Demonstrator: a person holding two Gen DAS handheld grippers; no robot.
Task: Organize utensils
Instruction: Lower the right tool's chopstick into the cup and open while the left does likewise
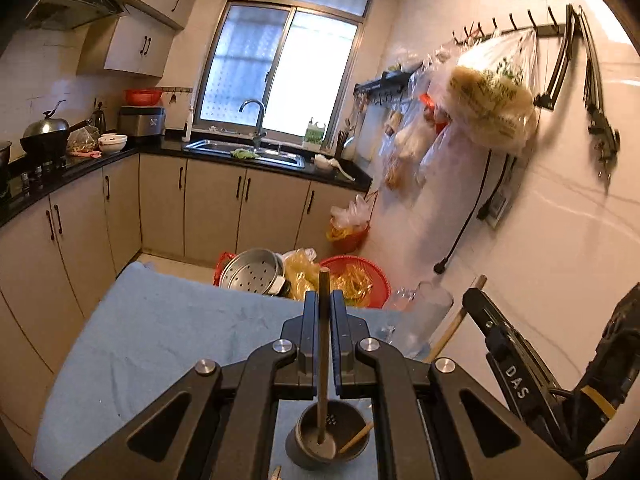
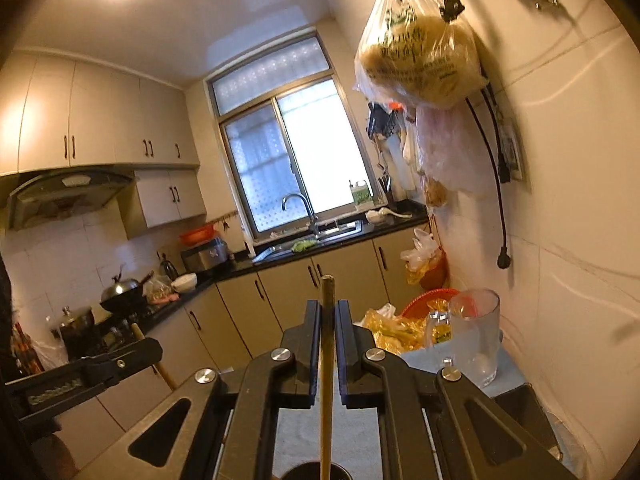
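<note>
The left gripper (image 1: 324, 306) is clamping its black fingers (image 1: 309, 320) narrowly on a dark brown wooden chopstick (image 1: 323, 352). This chopstick is standing nearly upright, with its lower end resting inside the dark grey round utensil holder (image 1: 326, 436), which is sitting on the blue-cloth tabletop (image 1: 160, 328) directly below the left gripper. A second, lighter wooden stick (image 1: 356, 438) is leaning inside the same holder.

The right gripper (image 2: 328, 314) is closing its black fingers (image 2: 312, 332) narrowly on a pale tan wooden chopstick (image 2: 327, 380). The upper tip of this chopstick is projecting above the fingers, and the shaft is running downward toward the dark rim of the utensil holder (image 2: 316, 472) at the bottom edge of the right wrist view. Whether the lower end is touching the holder cannot be told.

A clear glass mug with a handle (image 2: 474, 332) is standing on the tabletop near the wall, to the right of both grippers. Beyond the far tabletop edge, a perforated steel steamer tray (image 1: 250, 274) and a red plastic basket (image 1: 362, 284) holding yellow bags are lying on the floor.
</note>
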